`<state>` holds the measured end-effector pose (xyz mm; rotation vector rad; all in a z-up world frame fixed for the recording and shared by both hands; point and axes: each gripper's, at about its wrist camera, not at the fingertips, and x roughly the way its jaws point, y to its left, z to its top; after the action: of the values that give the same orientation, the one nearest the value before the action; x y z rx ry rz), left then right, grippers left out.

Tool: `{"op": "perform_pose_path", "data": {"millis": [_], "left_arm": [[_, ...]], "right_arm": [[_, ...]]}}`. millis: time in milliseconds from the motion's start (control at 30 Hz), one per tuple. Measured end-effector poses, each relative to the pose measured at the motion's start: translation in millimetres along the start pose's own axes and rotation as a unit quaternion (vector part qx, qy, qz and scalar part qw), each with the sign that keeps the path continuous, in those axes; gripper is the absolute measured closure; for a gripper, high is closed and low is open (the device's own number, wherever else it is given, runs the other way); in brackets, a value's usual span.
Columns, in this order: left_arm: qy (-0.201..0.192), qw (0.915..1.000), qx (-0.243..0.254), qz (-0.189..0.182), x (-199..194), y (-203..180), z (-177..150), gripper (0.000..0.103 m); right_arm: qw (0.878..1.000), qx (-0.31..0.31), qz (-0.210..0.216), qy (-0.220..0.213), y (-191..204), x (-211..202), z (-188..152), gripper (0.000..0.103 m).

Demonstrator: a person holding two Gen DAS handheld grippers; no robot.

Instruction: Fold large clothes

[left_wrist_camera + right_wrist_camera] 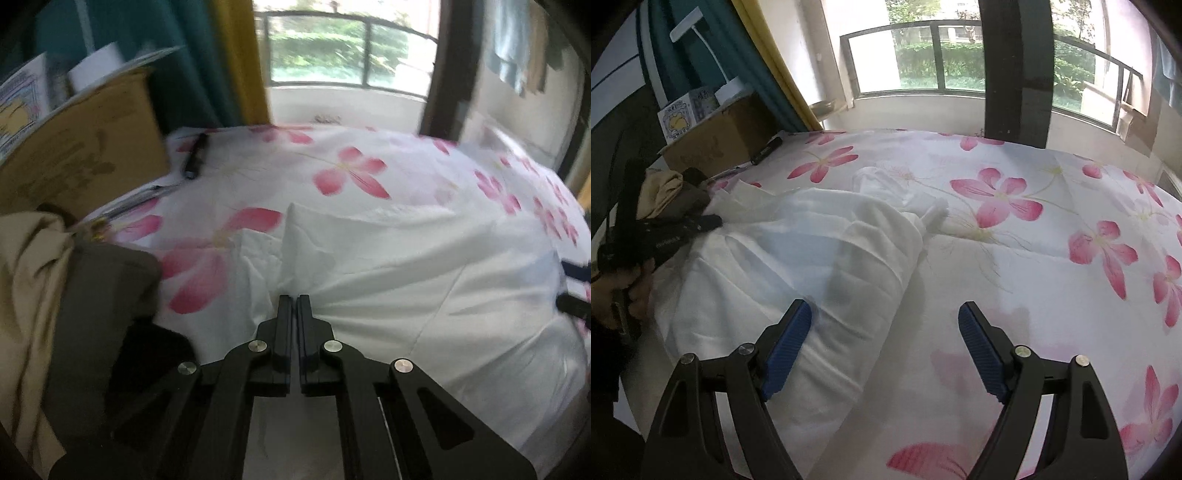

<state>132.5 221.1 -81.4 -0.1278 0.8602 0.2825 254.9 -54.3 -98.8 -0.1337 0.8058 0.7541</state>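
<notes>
A large white garment (406, 277) lies crumpled on a bed with a pink-flowered sheet (351, 173). My left gripper (294, 300) is shut, its black fingers pinching the garment's near edge, and creases fan out from the tips. The right wrist view shows the same garment (798, 251) bunched into long folds, with the left gripper (701, 222) at its left edge and a hand (631, 291) holding that gripper. My right gripper (884, 314) stands wide open over the garment's right border, and its blue pads (788, 343) hold nothing.
A cardboard box (85, 147) with small items on top stands at the bed's left side. Beige and dark clothes (55, 295) are piled beside it. A black pen (195, 155) lies near the box. The flowered sheet (1052, 221) stretches to the right, towards the window.
</notes>
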Motion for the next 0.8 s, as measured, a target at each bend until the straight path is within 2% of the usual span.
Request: {"op": "perform_pose_path", "data": {"millis": [100, 200, 333, 367, 400, 467, 567, 700, 800], "left_arm": [[0.001, 0.9995, -0.028, 0.011, -4.7, 10.5, 0.7, 0.100], [0.014, 0.9990, -0.043, 0.005, -4.0, 15.5, -1.8, 0.098], [0.011, 0.9989, -0.045, 0.009, -14.1, 17.2, -6.1, 0.093], [0.008, 0.9986, -0.051, 0.009, -18.0, 19.5, -7.3, 0.088], [0.006, 0.9984, -0.055, 0.009, -21.2, 21.9, -8.7, 0.078], [-0.001, 0.9979, -0.063, 0.010, -29.0, 27.5, -12.5, 0.068], [0.003, 0.9976, -0.069, 0.003, -35.2, 32.2, -19.5, 0.067], [0.012, 0.9979, -0.064, -0.006, -37.9, 31.2, -32.5, 0.047], [0.041, 0.9977, -0.053, -0.008, -31.0, 27.0, -48.3, 0.046]], "right_arm": [[1.000, -0.005, -0.001, 0.002, 5.3, 8.8, 3.6, 0.016], [1.000, -0.013, -0.009, -0.001, 10.8, 12.6, 6.4, 0.014], [1.000, -0.020, -0.022, -0.005, 14.4, 8.8, 7.9, 0.013], [1.000, -0.019, -0.024, -0.006, 14.5, 7.5, 8.0, 0.013], [0.999, -0.018, -0.026, -0.007, 14.5, 6.1, 8.1, 0.013], [0.999, -0.013, -0.029, -0.012, 14.3, 0.9, 8.1, 0.013], [0.999, -0.007, -0.029, -0.018, 15.1, -8.4, 7.2, 0.013], [1.000, -0.012, -0.017, -0.018, 20.1, -18.2, 3.8, 0.013], [0.999, -0.025, -0.020, -0.004, 26.3, -17.6, -3.0, 0.013]]}}
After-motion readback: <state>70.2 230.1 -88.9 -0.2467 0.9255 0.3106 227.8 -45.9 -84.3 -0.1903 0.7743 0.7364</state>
